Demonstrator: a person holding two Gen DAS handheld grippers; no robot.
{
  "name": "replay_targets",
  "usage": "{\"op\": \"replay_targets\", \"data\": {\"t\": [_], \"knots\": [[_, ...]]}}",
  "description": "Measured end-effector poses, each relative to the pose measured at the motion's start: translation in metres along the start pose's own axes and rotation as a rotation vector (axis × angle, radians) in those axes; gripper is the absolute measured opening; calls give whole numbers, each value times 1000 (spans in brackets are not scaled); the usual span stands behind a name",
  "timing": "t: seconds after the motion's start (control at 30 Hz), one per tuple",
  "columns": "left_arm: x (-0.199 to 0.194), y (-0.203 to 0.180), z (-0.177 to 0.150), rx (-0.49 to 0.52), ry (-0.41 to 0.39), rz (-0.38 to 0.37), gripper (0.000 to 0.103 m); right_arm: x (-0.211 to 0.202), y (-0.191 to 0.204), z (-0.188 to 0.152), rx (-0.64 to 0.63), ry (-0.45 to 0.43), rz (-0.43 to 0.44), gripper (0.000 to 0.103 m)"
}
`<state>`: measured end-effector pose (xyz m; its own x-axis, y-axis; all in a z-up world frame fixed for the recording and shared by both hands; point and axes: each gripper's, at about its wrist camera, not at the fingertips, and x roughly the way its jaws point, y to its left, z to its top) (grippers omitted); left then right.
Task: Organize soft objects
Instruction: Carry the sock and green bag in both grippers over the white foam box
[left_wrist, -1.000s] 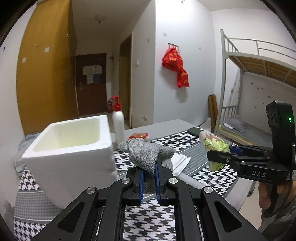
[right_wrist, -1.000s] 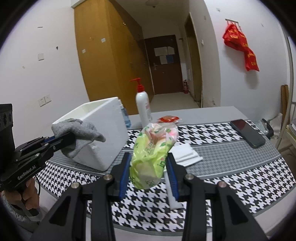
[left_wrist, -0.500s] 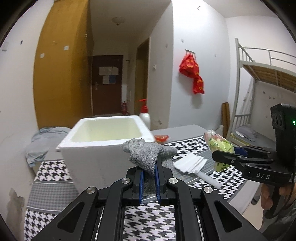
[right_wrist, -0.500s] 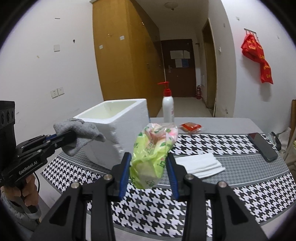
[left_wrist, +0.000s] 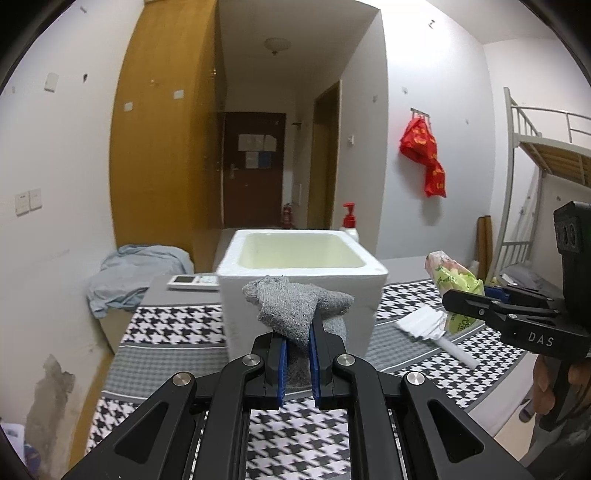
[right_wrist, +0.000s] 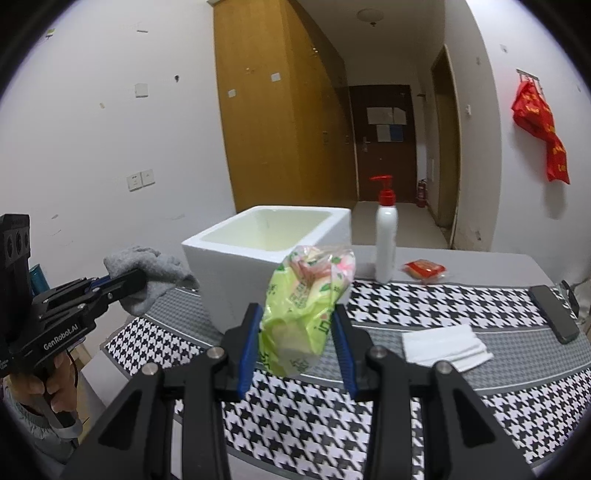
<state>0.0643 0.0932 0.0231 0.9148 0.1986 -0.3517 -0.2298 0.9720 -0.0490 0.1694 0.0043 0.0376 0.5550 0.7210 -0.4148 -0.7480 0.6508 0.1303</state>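
A: How is the drop best being done?

B: The cloth (left_wrist: 295, 306), clamped in the left hand-held gripper (left_wrist: 296, 354), is being held just before the box (left_wrist: 301, 271); it should be lifted over the rim. The bag (right_wrist: 303, 314), squeezed in the right hand-held gripper (right_wrist: 297, 354), follows.

A: Obstacles?

B: The bottle (right_wrist: 386, 243), tissues (right_wrist: 445, 347) and phone (right_wrist: 554, 314) are lying aside on the surface (right_wrist: 461, 302).

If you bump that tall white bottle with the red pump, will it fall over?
Probably, yes. The bottle is tall and narrow and stands upright on a small base on the table, so a push near the top would likely tip it. Its round body suggests it might then roll. How full or heavy it is cannot be seen.
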Motion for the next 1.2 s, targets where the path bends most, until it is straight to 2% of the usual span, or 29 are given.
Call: {"op": "replay_targets", "data": {"t": [0.5,1.2], "knots": [[-5,16,1,-8,-19,34,11,16,15,15,-37,-6,32,42],[8,45,15,-31,-21,104,11,53,23,62,-62,-30,69,42]]}}
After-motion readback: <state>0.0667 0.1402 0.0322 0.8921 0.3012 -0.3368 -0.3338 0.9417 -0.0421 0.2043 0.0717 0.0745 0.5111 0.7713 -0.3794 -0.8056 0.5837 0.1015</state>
